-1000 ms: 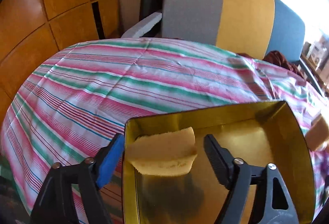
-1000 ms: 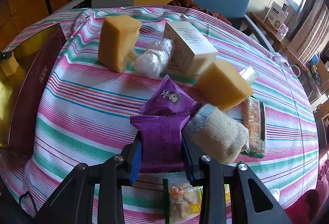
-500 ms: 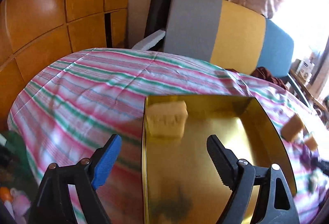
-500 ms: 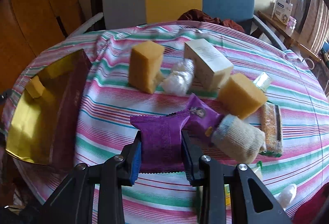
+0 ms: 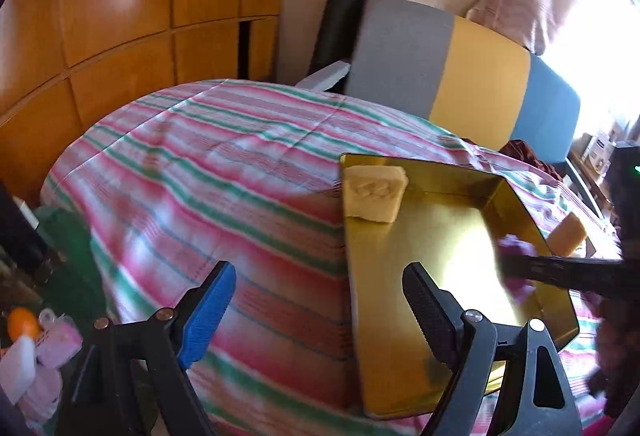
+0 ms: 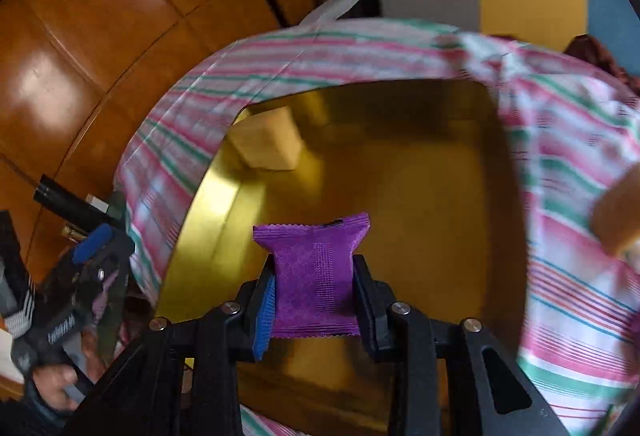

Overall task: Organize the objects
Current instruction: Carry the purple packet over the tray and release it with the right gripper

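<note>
A gold tin box (image 5: 424, 276) lies open on the striped tablecloth, with a yellow sponge block (image 5: 374, 195) in its far left corner. My left gripper (image 5: 316, 304) is open and empty, held back from the box's near left edge. My right gripper (image 6: 314, 288) is shut on a purple snack packet (image 6: 314, 268) and holds it above the inside of the box (image 6: 400, 179); the sponge (image 6: 266, 143) sits at the far left there. In the left wrist view the right gripper (image 5: 560, 272) reaches in over the box's right rim with the blurred packet (image 5: 516, 248).
Another yellow sponge (image 5: 568, 236) lies on the cloth right of the box. A grey, yellow and blue chair (image 5: 460, 71) stands behind the round table. Wooden panels (image 5: 120, 7) lie to the left. Clutter lies on the floor (image 5: 32, 340) at lower left.
My right gripper has carried the purple packet left from the pile to above the gold box. My left gripper has drawn back from the box, still open.
</note>
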The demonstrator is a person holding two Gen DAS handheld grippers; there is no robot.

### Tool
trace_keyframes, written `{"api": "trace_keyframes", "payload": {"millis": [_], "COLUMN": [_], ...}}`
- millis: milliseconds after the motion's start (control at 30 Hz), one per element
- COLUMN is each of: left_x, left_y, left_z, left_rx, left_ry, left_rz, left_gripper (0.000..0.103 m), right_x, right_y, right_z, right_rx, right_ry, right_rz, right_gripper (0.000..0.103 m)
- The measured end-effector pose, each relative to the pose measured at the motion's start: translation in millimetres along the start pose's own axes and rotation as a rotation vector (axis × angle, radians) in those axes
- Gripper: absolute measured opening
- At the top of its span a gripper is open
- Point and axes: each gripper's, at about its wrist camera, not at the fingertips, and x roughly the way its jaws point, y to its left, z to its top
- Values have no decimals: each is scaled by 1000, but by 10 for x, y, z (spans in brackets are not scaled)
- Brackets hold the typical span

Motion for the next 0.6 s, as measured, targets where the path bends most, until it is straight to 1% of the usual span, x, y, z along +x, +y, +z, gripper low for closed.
{"api": "trace_keyframes", "payload": {"millis": [67,133,233,267,367,500,600], "left_x": [6,27,44,51,70,70,56], "left_y": [87,174,259,281,320,315,300], "left_z": [-32,-59,-89,-98,-113,-129,-128], "left_rx": [-15,-35,-56,-61,-69,-68,-63], "left_ry": [3,12,18,21,23,21,17], "left_rz": [14,21,27,29,31,33,35], "left_gripper": [86,86,86,86,86,86,86], "right_x": [262,485,680,701,727,572,407], "right_y": [139,218,245,250,259,199,150], "right_z": [120,274,400,413,450,369,273], "right_rx": [11,64,127,148,171,158,128], "right_ry": [38,67,81,75,48,22,-9], "right_rz": [3,14,56,68,96,72,37], "right_gripper": [34,34,38,42,45,46,46]}}
